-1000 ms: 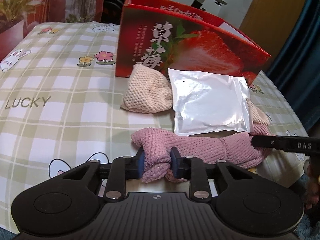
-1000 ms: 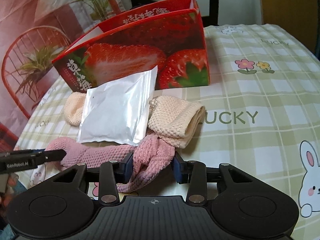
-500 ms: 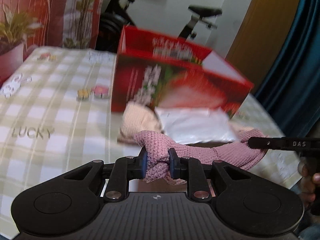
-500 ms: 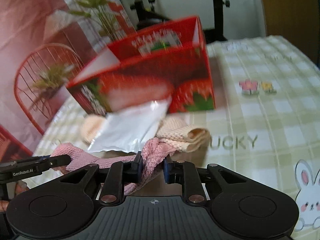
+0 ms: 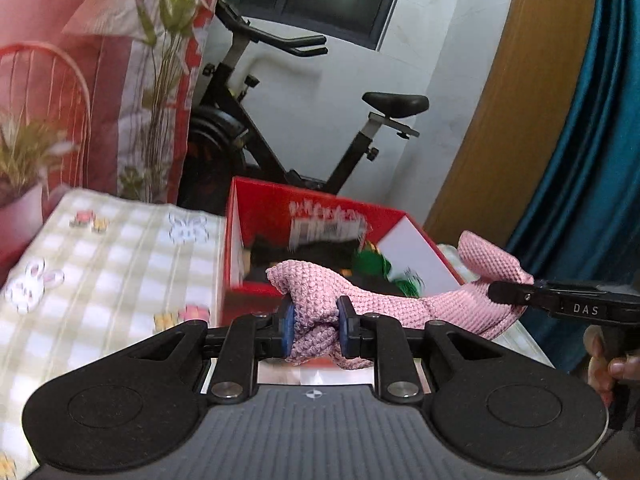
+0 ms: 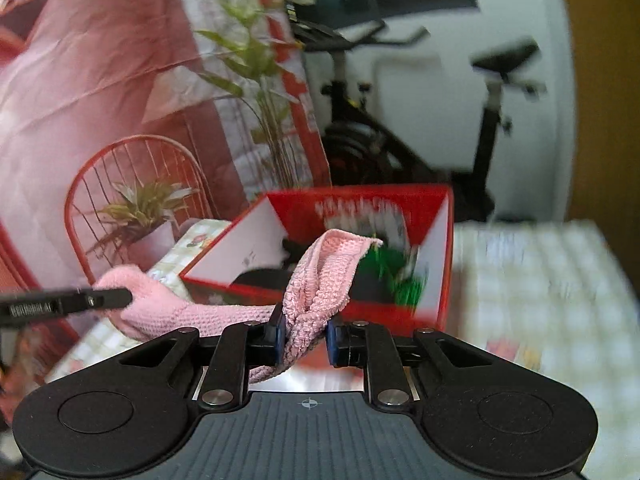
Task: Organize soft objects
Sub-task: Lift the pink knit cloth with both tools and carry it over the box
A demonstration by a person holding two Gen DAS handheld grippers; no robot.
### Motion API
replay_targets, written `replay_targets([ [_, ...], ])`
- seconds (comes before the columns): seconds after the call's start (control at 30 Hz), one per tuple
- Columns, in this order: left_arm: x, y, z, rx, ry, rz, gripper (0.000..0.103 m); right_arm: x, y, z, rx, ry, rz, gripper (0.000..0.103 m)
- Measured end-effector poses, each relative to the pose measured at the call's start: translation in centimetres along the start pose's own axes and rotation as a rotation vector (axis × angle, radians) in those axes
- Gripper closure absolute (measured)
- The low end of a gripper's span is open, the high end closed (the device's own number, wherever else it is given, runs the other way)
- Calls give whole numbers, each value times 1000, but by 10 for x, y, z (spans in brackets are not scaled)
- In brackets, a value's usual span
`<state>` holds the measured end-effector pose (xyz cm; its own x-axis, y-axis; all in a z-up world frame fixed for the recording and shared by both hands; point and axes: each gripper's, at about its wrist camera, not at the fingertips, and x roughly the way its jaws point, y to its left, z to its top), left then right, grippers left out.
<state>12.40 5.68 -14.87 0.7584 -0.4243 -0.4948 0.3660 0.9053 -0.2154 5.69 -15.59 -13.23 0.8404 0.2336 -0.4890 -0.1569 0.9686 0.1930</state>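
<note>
A pink knitted cloth (image 5: 384,304) hangs stretched in the air between both grippers, in front of an open red strawberry box (image 5: 320,208). My left gripper (image 5: 316,326) is shut on one bunched end of it. My right gripper (image 6: 305,334) is shut on the other end of the pink cloth (image 6: 320,280), whose corner flops toward the box (image 6: 444,216). Each view shows the other gripper's black finger reaching in from the side. Dark and green items lie blurred inside the box. The cream cloth and silver pouch are hidden below the view.
A table with a green checked cloth (image 5: 100,280) printed with bunnies and flowers spreads left of the box. Behind stand an exercise bike (image 5: 280,120), a red backdrop with plants (image 6: 132,208) and a blue curtain (image 5: 592,160). A person's fingers (image 5: 608,364) show at right.
Both grippers have risen with the pink cloth, lifting it off the table. The right jaws drew tighter on it. The box's open top has come into sight; the pouch and cream cloth dropped out of view.
</note>
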Motion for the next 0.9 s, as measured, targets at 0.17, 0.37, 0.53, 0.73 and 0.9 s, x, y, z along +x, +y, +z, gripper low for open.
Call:
replay_targets([
  [0.17,31,-5,32,31,2,39,81,25,6,34,-138,-25,-70,86],
  [0.37,73,-13,55,96,38,86,81,69,5,48,-239,-6,-139,86],
  [0.53,106,-11,55,106,104,92,81,102,-3,45,-243,35,-151,86],
  [0.73,143,-9,48,120,227,83,81,137,-13,36,-180,149,-78,86],
  [0.9,163,-13,39,169,314,93,81,160,-30,27,-27,236,-38,86],
])
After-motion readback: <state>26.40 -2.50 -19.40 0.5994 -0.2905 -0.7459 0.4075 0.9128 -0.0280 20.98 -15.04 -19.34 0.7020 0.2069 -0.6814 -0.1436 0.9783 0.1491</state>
